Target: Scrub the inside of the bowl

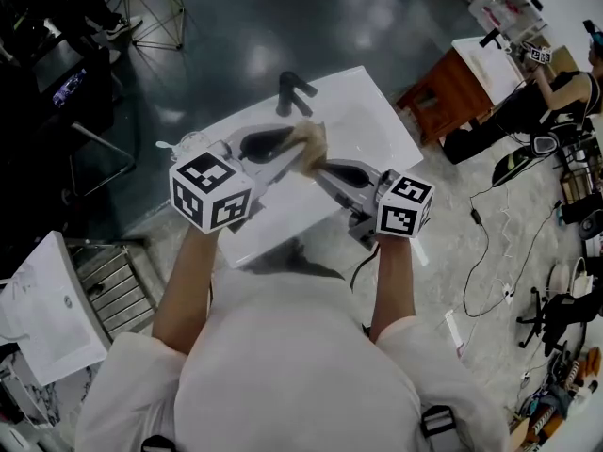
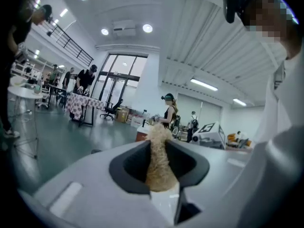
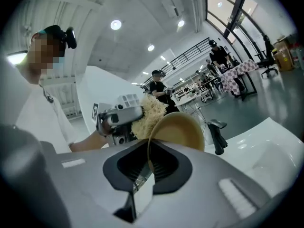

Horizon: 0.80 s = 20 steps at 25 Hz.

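A tan bowl (image 3: 183,129) is held on edge above the white sink (image 1: 372,125). My right gripper (image 3: 149,167) is shut on its rim, and in the head view this gripper (image 1: 325,169) reaches in from the right. My left gripper (image 2: 160,170) is shut on a pale fibrous scrubber (image 2: 159,158), which stands up between its jaws. In the right gripper view the scrubber (image 3: 148,109) sits at the bowl's left side, against its rim. In the head view the left gripper (image 1: 283,149) meets the right one over the basin. The bowl's inside is hidden.
A black faucet (image 1: 294,90) stands at the sink's far edge, close beyond the grippers. A second white basin unit (image 1: 47,309) is at lower left. A wooden desk (image 1: 452,92) and floor cables (image 1: 490,252) lie to the right. Several people work in the background.
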Available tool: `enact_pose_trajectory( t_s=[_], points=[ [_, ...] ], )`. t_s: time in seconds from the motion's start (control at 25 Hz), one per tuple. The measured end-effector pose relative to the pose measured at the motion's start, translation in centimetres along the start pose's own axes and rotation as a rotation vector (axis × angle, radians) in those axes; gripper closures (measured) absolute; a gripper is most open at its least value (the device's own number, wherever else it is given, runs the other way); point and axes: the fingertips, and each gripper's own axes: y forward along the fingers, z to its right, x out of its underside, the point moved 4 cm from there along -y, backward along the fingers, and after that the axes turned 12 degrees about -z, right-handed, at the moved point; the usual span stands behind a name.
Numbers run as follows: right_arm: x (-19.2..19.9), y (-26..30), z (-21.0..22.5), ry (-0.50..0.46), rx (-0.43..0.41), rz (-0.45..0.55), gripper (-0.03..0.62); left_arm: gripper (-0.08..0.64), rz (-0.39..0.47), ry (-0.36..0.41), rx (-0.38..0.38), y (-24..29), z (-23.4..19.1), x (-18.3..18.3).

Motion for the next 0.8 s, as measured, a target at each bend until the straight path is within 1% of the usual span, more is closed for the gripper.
enact_pose_trajectory(
  t_s=[0.08, 0.2, 0.36, 0.48, 0.56, 0.64, 0.72, 0.8],
  points=[
    [0.3, -0.6, -0.3, -0.022, -0.015, -0.033, 0.574, 0.46, -0.025, 0.041, -0.029, 0.3, -0.2, -0.4],
    [0.8, -1.3, -0.8, -0.041, -0.056, -0.07, 0.574, 0.46, -0.06, 0.072, -0.054, 0.8, -0.9, -0.4],
    [1.6, -2.0, -1.9, -0.061, -0.123, -0.098, 0.574, 0.459, -0.088, 0.059, -0.07, 1.4, -1.8, 0.6],
    [1.5, -2.8, -3.2, -0.077, -0.198, -0.057, 0.574, 0.459, -0.114, 0.039, -0.077, 1.8, -2.4, 1.8],
    [1.0, -3.1, -3.7, -0.079, -0.238, -0.007, 0.574, 0.459, -0.107, -0.005, -0.055, 1.9, -2.8, 2.5],
    [0.5, -3.3, -4.0, -0.08, -0.258, 0.035, 0.572, 0.459, -0.077, -0.081, -0.011, 1.8, -3.1, 3.2],
    [0.0, -3.6, -4.2, -0.079, -0.263, 0.076, 0.572, 0.459, -0.042, -0.157, 0.03, 1.5, -3.3, 3.7],
    [-0.9, -4.0, -4.2, -0.078, -0.259, 0.124, 0.572, 0.459, -0.023, -0.204, 0.06, 1.1, -3.3, 4.2]
  ],
)
